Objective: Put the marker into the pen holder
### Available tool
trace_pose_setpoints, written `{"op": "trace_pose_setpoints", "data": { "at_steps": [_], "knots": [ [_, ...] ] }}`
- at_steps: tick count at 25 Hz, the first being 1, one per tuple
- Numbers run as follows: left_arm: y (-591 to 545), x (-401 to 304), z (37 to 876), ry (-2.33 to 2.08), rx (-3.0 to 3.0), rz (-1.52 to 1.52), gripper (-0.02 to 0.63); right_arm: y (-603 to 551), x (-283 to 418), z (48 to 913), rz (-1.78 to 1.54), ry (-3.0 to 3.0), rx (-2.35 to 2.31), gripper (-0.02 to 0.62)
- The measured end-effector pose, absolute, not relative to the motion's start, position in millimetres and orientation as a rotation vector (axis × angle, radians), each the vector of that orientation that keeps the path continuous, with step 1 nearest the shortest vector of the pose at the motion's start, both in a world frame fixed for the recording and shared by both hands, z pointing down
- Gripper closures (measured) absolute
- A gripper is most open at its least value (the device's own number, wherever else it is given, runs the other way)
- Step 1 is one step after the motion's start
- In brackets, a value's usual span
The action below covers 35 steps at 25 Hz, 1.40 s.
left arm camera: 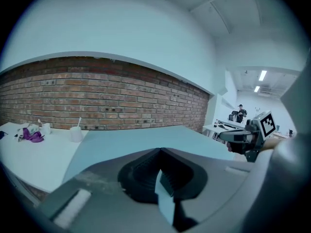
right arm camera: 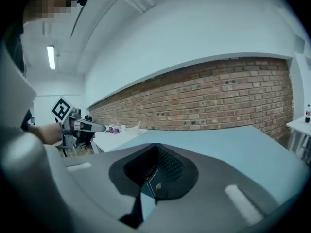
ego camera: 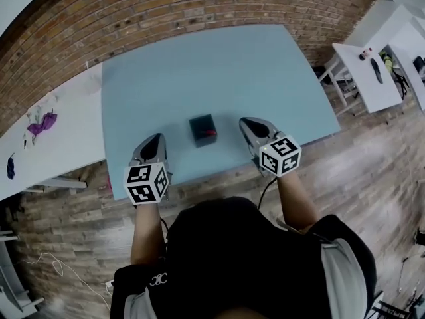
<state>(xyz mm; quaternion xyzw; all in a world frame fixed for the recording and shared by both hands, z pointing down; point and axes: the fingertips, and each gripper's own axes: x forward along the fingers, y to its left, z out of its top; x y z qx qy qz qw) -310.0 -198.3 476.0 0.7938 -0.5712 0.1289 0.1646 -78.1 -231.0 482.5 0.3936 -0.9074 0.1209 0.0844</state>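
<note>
The left claw (ego camera: 157,142) and the right claw (ego camera: 248,123) are held low over the near edge of the blue table (ego camera: 199,72). One is placed on each side of the dark pen holder (ego camera: 202,129), and both are kept apart from it. In its own view each claw is seen closed on nothing, tips pressed together. A red streak at the holder's top is judged to be the marker (ego camera: 210,133), already inside, which would explain the empty claws. Nothing is found in the way. A white side table (ego camera: 60,145) bearing a purple object (ego camera: 41,123) is set well apart at the left.
</note>
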Motion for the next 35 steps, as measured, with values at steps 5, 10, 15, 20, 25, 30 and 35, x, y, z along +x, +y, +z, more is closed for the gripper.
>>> {"op": "trace_pose_setpoints", "data": {
  "at_steps": [5, 10, 15, 20, 25, 30, 35],
  "knots": [
    [-199.3, -288.7, 477.2, -1.598, 2.284, 0.400, 0.601, -221.2, -75.0, 494.6, 0.342, -2.683, 1.134, 0.587],
    [-193.7, -285.5, 474.2, -1.633, 2.266, 0.400, 0.601, -231.1, -62.5, 485.0, 0.294, -2.689, 1.225, 0.587],
    [-182.3, -285.0, 475.5, -1.686, 2.222, 0.397, 0.601, -237.8, -57.3, 482.2, 0.262, -2.702, 1.235, 0.586],
    [-168.6, -280.4, 482.0, -1.718, 2.187, 0.405, 0.601, -232.6, -66.2, 485.6, 0.263, -2.745, 1.165, 0.587],
    [-164.6, -276.4, 484.3, -1.730, 2.173, 0.408, 0.601, -227.5, -73.9, 478.9, 0.259, -2.792, 1.147, 0.588],
    [-162.0, -271.6, 483.7, -1.734, 2.172, 0.398, 0.601, -220.8, -74.7, 475.7, 0.213, -2.786, 1.152, 0.589],
    [-162.0, -268.0, 488.0, -1.732, 2.171, 0.421, 0.601, -217.9, -75.3, 479.9, 0.212, -2.774, 1.123, 0.589]
  ]
}}
